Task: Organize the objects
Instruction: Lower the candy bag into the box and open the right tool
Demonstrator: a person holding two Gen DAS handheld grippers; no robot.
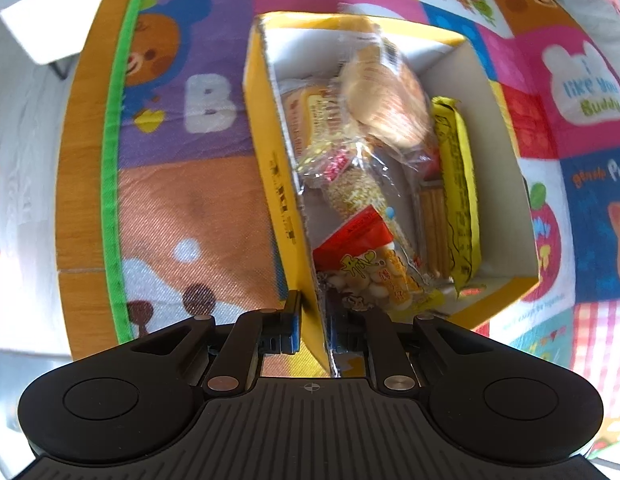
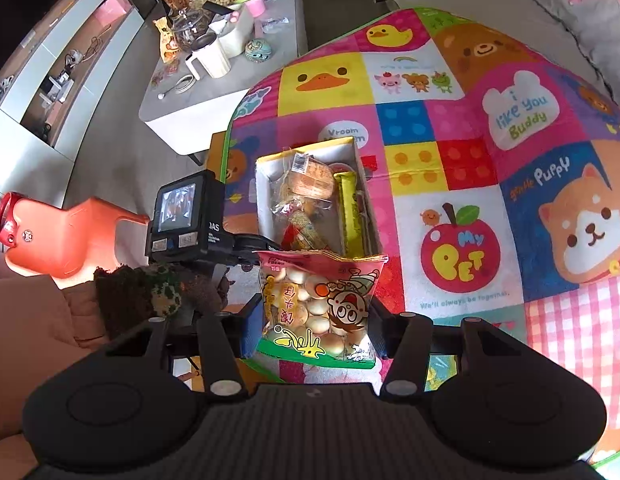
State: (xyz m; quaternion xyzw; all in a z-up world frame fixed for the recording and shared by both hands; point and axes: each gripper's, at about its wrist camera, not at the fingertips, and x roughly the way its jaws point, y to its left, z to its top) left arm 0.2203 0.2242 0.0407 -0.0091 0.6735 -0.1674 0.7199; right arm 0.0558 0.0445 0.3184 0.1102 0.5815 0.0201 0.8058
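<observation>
Mostly filled already, the yellow box (image 2: pixel 369 216) at frame centre is pinched at its wall by the left gripper (image 1: pixel 311 320), while the right gripper (image 2: pixel 313 320) clamps one last snack bag (image 2: pixel 317 308) just below it.

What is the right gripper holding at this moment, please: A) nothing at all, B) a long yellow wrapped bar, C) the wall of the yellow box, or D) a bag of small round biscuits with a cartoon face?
D: in the right wrist view the right gripper has its fingers shut on the biscuit bag, short of the yellow box.
</observation>
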